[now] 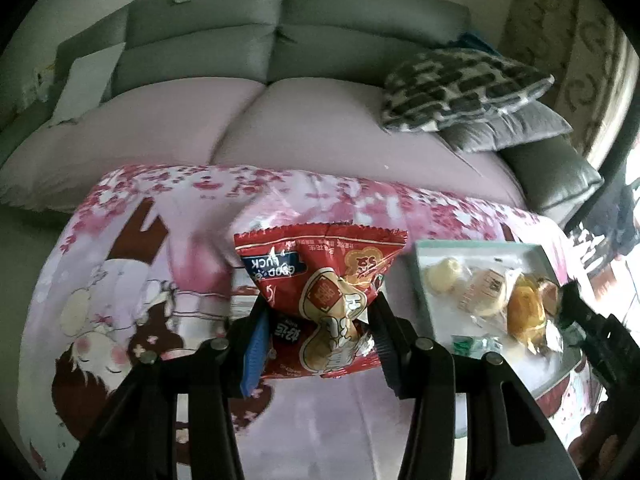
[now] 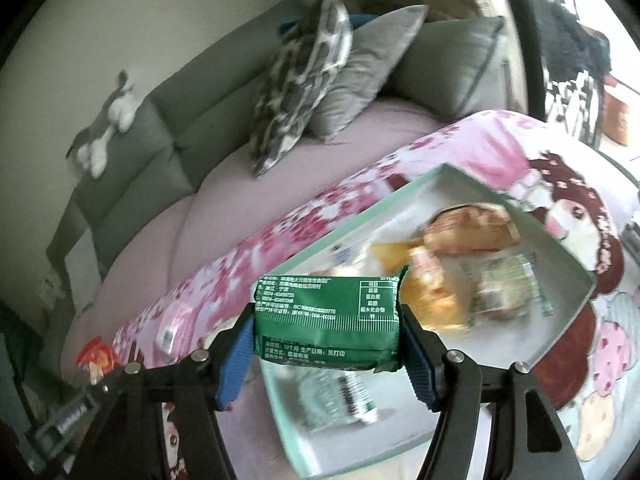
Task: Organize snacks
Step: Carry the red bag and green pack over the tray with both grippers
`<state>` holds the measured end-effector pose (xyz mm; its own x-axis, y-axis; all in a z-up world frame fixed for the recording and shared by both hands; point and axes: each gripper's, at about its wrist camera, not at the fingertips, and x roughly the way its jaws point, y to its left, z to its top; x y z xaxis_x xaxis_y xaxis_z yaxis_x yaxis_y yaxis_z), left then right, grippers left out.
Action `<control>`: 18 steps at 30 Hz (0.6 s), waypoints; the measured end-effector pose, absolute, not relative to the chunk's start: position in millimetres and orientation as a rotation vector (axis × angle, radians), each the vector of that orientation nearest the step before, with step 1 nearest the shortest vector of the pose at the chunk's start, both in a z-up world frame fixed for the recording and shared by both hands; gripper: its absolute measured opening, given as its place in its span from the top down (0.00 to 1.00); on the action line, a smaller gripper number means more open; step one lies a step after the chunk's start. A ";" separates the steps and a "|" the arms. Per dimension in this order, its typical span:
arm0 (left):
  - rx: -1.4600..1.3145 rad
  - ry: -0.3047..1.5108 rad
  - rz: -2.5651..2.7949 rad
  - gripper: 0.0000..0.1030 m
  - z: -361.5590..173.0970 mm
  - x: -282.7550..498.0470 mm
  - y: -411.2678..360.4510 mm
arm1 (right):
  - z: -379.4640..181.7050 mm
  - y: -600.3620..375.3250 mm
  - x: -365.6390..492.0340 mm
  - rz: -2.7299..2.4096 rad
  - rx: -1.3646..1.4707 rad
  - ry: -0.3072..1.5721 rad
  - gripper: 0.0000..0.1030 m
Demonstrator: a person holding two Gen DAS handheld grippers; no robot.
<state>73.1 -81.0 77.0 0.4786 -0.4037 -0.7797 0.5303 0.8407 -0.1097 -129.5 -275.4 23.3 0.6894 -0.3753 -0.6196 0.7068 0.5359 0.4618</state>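
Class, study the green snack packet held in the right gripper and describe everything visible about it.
The green snack packet is a glossy foil-like pillow pack with white printed text and a nutrition table facing the camera. It lies sideways, pinched at both ends between the right gripper's blue ribbed pads, held above the pale green tray, touching nothing else.

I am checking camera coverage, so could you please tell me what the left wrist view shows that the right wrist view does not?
Only the left wrist view shows the left gripper clamped on the red peanut packet. Only the right wrist view shows the right gripper clamped on the green packet, held over the tray. Both show the pale green tray of wrapped snacks, the pink cartoon cloth, the grey sofa and its patterned cushion.
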 end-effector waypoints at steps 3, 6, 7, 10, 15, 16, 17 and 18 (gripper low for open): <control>0.180 0.908 -0.603 0.52 74.5 64.5 -95.8 | 23.8 -292.6 -145.8 -0.722 0.784 0.461 0.33; 0.207 0.904 -0.641 0.52 73.1 53.6 -111.7 | 23.7 -309.4 -163.7 -0.771 0.811 0.438 0.33; 0.216 0.902 -0.655 0.52 72.7 49.4 -117.3 | 23.3 -314.4 -169.9 -0.784 0.820 0.431 0.33; 0.240 0.896 -0.692 0.52 71.2 38.5 -133.2 | 22.1 -327.6 -185.3 -0.817 0.851 0.413 0.33; 0.303 0.871 -0.756 0.52 64.1 17.2 -163.8 | 21.0 -341.4 -197.7 -0.850 0.874 0.395 0.33; 0.321 0.867 -0.770 0.52 61.9 12.0 -171.3 | 20.4 -343.0 -198.2 -0.852 0.874 0.395 0.33; 0.334 0.862 -0.781 0.52 60.2 8.4 -176.6 | 18.9 -344.6 -197.0 -0.851 0.873 0.396 0.33; 0.347 0.856 -0.791 0.52 58.8 5.1 -182.2 | 17.4 -346.9 -195.4 -0.850 0.874 0.402 0.33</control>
